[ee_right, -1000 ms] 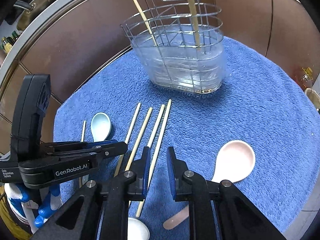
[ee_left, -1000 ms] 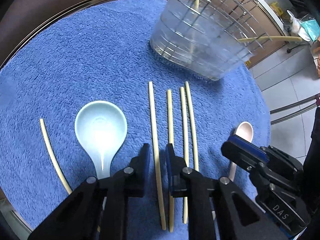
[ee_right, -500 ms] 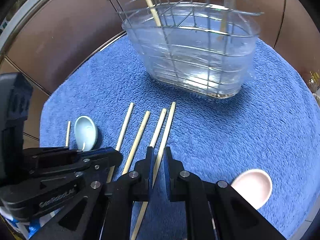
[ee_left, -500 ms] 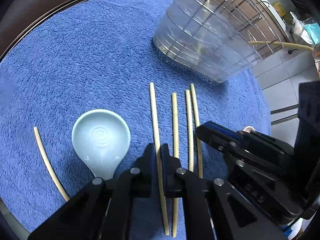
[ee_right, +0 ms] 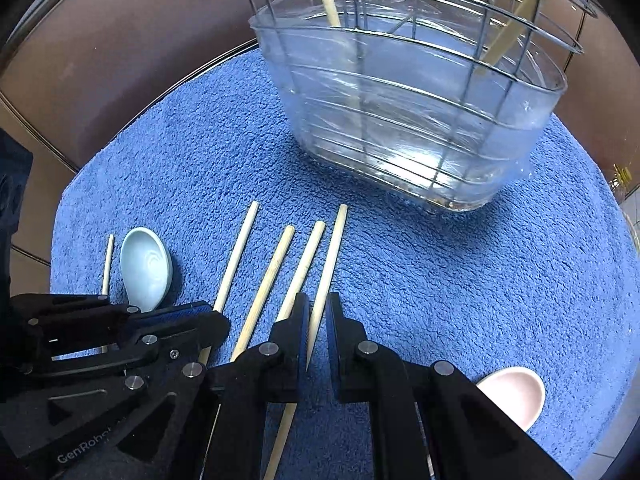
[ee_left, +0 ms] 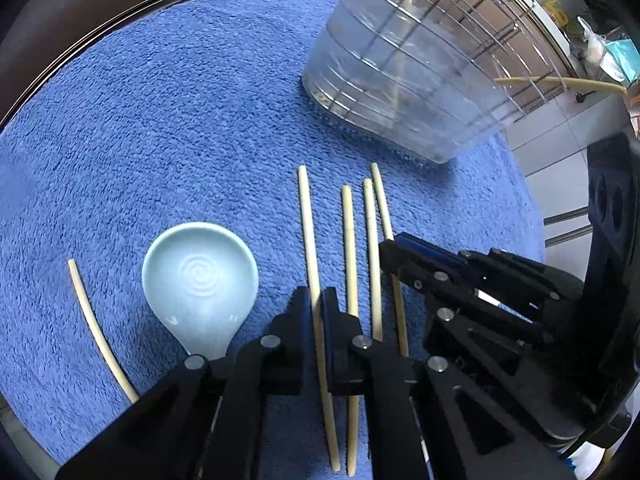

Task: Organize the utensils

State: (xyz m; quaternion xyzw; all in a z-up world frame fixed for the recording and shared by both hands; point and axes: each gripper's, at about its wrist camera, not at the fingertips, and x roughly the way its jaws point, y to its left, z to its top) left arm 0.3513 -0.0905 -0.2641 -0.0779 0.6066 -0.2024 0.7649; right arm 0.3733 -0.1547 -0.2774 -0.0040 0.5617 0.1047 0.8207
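Several pale chopsticks lie side by side on a blue towel [ee_left: 160,120]. My left gripper [ee_left: 316,300] is shut on the leftmost of the group, a chopstick [ee_left: 307,216]; it also shows in the right wrist view [ee_right: 236,256]. My right gripper [ee_right: 316,306] is closed around the rightmost chopstick [ee_right: 332,252], with a narrow gap showing beside it. A wire utensil basket [ee_right: 420,92] in a clear tub stands beyond, holding two chopsticks. A light blue spoon [ee_left: 200,280] lies left of the group.
A lone chopstick [ee_left: 92,320] lies at the far left by the towel's edge. A pink spoon [ee_right: 516,396] lies at the right of the right gripper. Brown cabinet fronts [ee_right: 120,60] stand behind the towel.
Both grippers have moved down onto the chopsticks and closed: the left on the leftmost one, the right on the rightmost one. The basket looms closer in the right wrist view.
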